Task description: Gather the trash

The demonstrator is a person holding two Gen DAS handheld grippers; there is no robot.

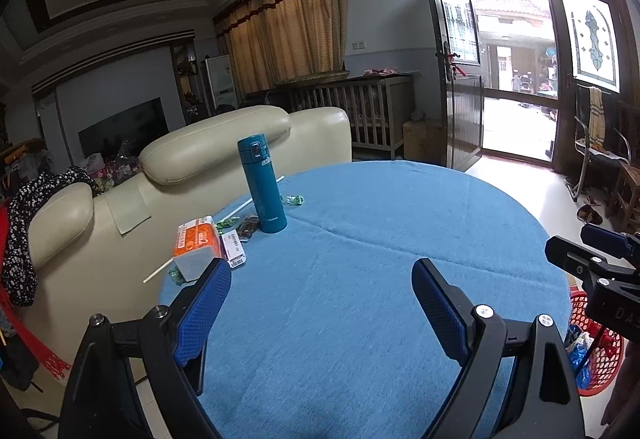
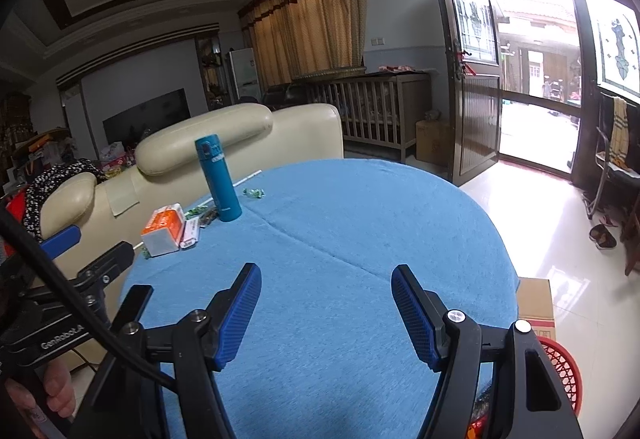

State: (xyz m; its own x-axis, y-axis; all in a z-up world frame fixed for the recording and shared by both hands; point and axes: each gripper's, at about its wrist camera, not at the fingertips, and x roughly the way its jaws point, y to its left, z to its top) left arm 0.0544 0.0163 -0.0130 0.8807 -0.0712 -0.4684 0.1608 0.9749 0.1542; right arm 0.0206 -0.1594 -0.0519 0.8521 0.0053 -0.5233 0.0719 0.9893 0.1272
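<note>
Trash lies at the far left of a round table under a blue cloth (image 1: 360,259): green candy wrappers (image 1: 293,200) (image 2: 253,192), a dark wrapper (image 1: 247,226), a white paper label (image 1: 234,248) (image 2: 190,234) and a long white straw (image 1: 160,271). An orange-and-white tissue pack (image 1: 197,251) (image 2: 164,229) and a teal flask (image 1: 262,185) (image 2: 218,179) stand among them. My left gripper (image 1: 322,279) hovers open over the near cloth, its left finger close to the tissue pack. My right gripper (image 2: 326,289) is open too, empty, over the bare cloth. A red mesh basket (image 1: 600,351) (image 2: 562,371) sits low at the right.
A cream leather sofa (image 1: 120,207) backs against the table's left edge, with a patterned garment over it. A cardboard box (image 2: 536,303) stands beside the basket. The tiled floor (image 2: 540,223) runs to an open glass door. A hand (image 2: 60,383) holds the left gripper's handle.
</note>
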